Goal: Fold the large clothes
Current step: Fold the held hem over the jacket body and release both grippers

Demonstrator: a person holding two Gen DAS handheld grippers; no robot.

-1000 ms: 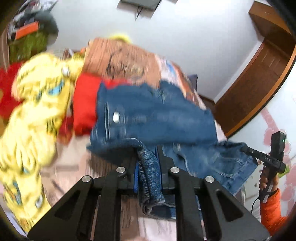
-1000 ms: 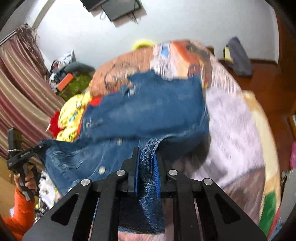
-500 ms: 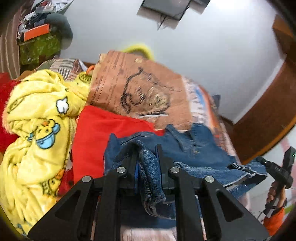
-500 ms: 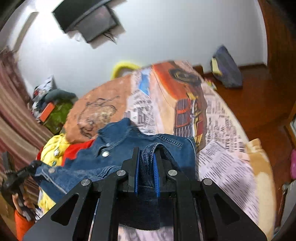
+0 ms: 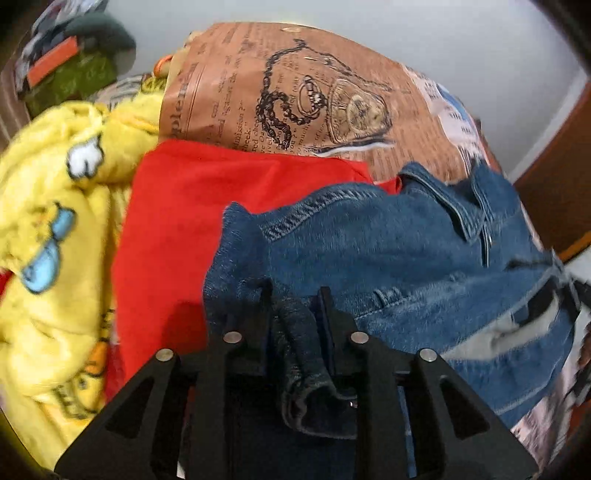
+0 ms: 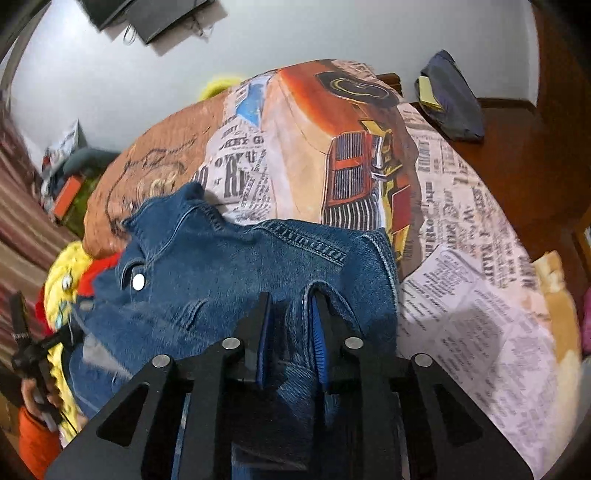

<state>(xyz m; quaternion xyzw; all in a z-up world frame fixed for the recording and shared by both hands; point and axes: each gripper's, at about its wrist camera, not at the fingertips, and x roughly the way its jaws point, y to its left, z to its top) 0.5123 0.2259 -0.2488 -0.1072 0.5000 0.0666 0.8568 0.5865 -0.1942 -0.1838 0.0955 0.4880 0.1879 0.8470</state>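
Note:
A blue denim jacket (image 5: 388,251) lies spread on the printed bed cover (image 5: 295,92), collar toward the far side. A fold of its hem stands loosely between the jaws of my left gripper (image 5: 295,295), which are opening. In the right wrist view the same jacket (image 6: 229,269) shows a metal button. My right gripper (image 6: 289,299) is opening too, its blue pads bare beside the denim fold between them. The left gripper's handle (image 6: 22,332) appears at that view's left edge, held by a hand with an orange sleeve (image 6: 37,435).
A red garment (image 5: 177,221) and a yellow cartoon blanket (image 5: 48,221) lie left of the jacket. Newspaper-print bed cover (image 6: 461,295) stretches to the right. A dark bag (image 6: 450,99) sits on the wooden floor beyond the bed. A screen (image 6: 147,14) hangs on the wall.
Both grippers carried the jacket's hem forward and down onto the bed. The jacket went from hanging to lying folded over. Both pairs of jaws have parted from the denim.

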